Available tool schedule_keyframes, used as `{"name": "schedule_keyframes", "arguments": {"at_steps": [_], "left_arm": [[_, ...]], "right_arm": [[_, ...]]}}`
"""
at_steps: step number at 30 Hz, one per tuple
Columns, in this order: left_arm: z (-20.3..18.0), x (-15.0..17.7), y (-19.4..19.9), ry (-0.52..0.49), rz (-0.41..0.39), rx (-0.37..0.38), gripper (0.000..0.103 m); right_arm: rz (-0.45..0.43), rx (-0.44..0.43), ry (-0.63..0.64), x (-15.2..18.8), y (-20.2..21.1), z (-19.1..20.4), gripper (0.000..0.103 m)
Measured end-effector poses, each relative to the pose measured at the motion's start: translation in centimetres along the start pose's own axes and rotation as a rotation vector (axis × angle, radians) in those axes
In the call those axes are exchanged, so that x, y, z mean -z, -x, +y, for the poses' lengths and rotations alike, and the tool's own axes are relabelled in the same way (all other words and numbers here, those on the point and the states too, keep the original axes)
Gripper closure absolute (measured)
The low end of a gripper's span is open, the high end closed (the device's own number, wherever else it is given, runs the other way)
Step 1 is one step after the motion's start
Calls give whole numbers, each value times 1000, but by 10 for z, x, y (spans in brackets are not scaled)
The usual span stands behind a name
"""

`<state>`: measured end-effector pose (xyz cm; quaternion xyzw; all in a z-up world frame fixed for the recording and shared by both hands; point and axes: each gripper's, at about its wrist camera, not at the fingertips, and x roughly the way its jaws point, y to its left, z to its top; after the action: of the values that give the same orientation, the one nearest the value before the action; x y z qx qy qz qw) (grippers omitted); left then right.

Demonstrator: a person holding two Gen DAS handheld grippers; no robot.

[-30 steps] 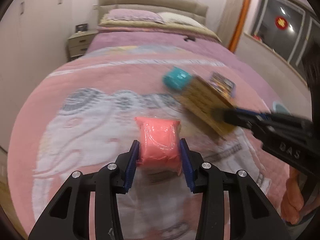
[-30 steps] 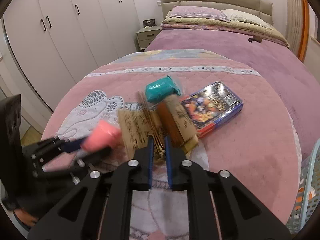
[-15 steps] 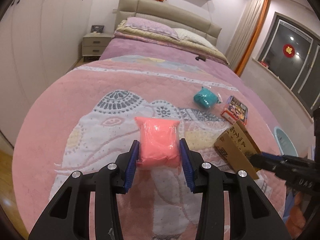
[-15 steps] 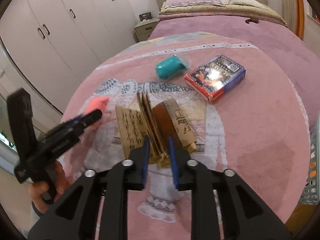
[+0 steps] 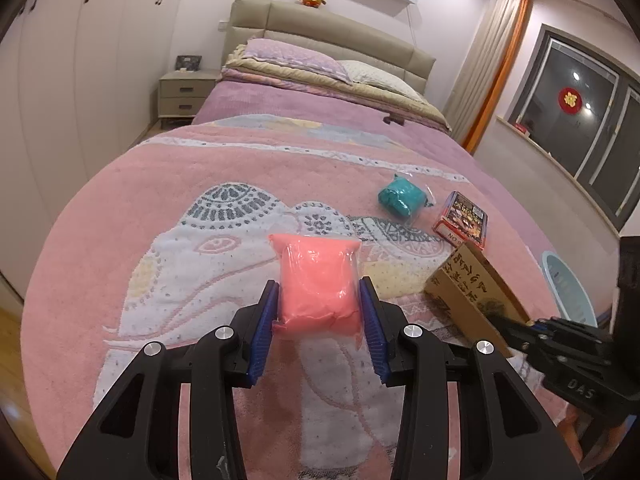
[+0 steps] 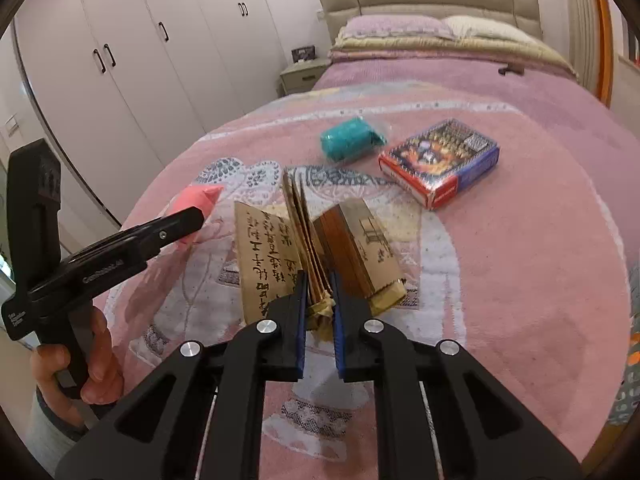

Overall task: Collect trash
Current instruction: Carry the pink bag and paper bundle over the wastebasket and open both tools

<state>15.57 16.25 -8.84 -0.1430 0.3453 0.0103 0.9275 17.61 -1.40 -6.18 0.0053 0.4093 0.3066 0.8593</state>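
My left gripper [image 5: 320, 285] is shut on a pink plastic-wrapped packet [image 5: 316, 276], held above the pink elephant blanket [image 5: 160, 208]. In the right wrist view that left gripper [image 6: 192, 216] shows at the left with the pink packet [image 6: 196, 196] in its tips. My right gripper [image 6: 318, 280] has its jaws closing on the lower edge of a brown paper pack [image 6: 360, 240] with black writing, whose sheets fan open; the pads press on it. A teal packet [image 6: 348, 140] and a colourful card box [image 6: 440, 160] lie on the blanket beyond.
A pale blue basket [image 5: 568, 284] stands off the bed's right side. Pillows [image 5: 296, 56] and the headboard lie at the far end, with a nightstand [image 5: 186, 94] and white wardrobes [image 6: 120, 60] to the left. A person's hand [image 6: 96, 364] grips the left tool.
Both grippers drew back toward the foot of the bed with their loads. The brown pack moved away from the card box and teal packet. The pink packet stays gripped.
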Motion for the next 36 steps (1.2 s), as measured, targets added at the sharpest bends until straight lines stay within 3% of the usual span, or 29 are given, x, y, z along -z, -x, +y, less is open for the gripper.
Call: {"name": "schedule_keyframes", "arguments": {"at_steps": [6, 17, 26, 33, 36], "left_arm": [[-22, -2, 8, -39, -9, 46, 64], [-103, -13, 17, -215, -47, 99, 64], [-178, -22, 14, -359, -80, 179, 64], [-252, -19, 3, -480, -88, 266, 64], [-283, -10, -14, -532, -55, 301, 64]], "right_arm": [[-66, 27, 20, -2, 32, 0, 94], [-201, 110, -29, -6, 100, -30, 94], [-301, 205, -125, 0, 155, -80, 94], [-356, 341, -227, 12, 188, -132, 94], [-350, 403, -302, 21, 192, -157, 94]]}}
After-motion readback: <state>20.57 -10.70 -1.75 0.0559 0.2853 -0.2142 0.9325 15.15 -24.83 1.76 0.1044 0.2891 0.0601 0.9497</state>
